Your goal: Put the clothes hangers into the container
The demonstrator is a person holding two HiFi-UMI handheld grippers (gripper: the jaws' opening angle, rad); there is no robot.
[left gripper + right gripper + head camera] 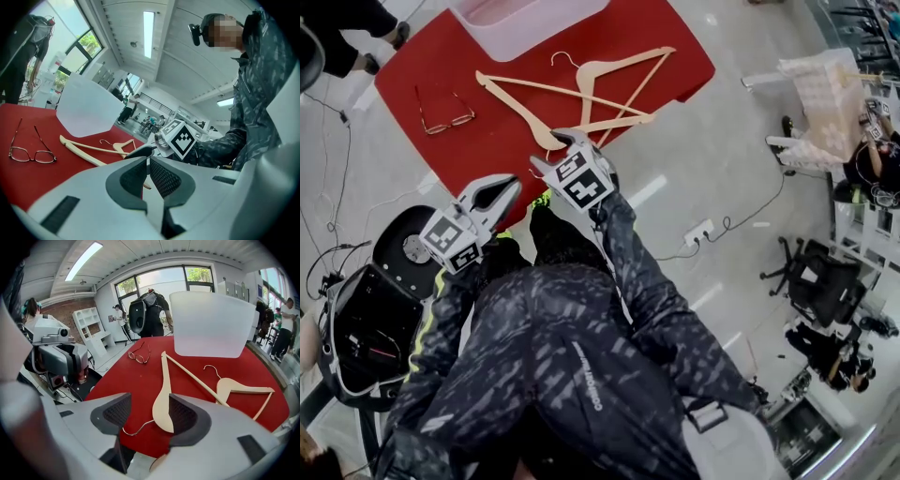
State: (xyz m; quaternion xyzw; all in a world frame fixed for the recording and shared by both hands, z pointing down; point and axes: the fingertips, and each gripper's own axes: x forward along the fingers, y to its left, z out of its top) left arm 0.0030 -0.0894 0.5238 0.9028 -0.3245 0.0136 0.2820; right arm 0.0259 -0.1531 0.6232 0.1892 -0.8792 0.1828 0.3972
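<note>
Red surface [675,56] carries two wooden clothes hangers, the near hanger [164,404] and the far hanger [236,389] overlapping, both outside the white container [211,324] behind them. Right tongs [150,414] stand apart, with the near hanger's neck between them, unpressed. Left tongs [146,161] are together and empty. Eyeglasses [445,117] lie further left.

Lab floor: power strip [700,232], office chair [818,281]

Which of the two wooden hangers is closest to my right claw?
The hanger at the red table edge: its neck and hook show between the open right claw jaws, ungripped. The other hanger lies farther back, nearer the white container.
</note>
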